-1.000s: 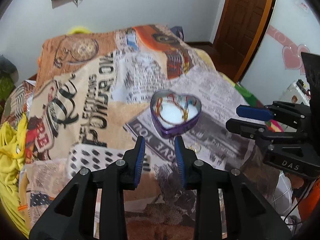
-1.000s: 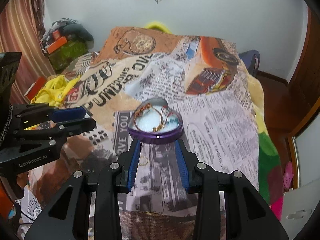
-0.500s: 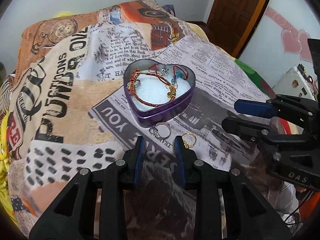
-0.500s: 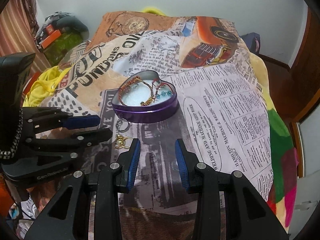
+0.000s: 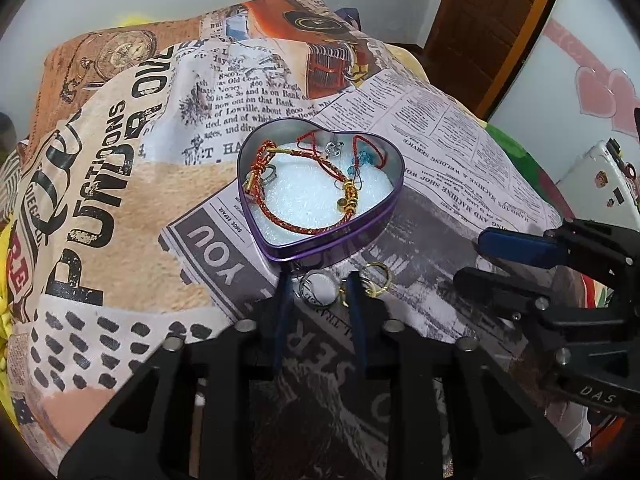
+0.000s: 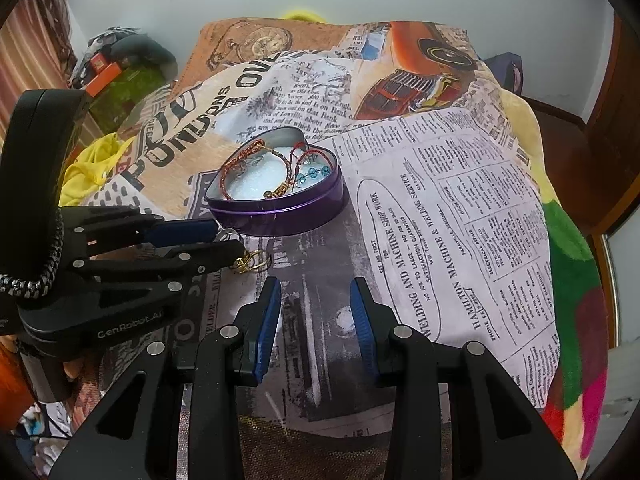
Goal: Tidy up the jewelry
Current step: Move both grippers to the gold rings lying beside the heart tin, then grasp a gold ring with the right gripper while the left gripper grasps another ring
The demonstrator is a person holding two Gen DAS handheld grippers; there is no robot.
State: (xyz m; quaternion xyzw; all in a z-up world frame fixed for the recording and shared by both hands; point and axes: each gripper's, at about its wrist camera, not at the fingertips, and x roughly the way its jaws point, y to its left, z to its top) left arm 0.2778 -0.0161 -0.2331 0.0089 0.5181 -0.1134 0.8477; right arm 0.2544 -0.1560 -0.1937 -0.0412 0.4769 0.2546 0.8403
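Note:
A purple heart-shaped tin stands on the printed blanket, with a red braided bracelet and blue beads on white foam inside. Just in front of it lie a silver ring and gold rings. My left gripper is open, its fingers down at the blanket on either side of the silver ring. My right gripper is open and empty, to the right of the rings and short of the tin.
The newspaper-print blanket covers a bed. Yellow cloth and clutter lie at its left side. A wooden door and a white appliance with heart stickers are to the right. A white wall is behind.
My left gripper has moved forward and down until its fingers straddle the silver ring. My right gripper has pulled back and to the right of the tin.

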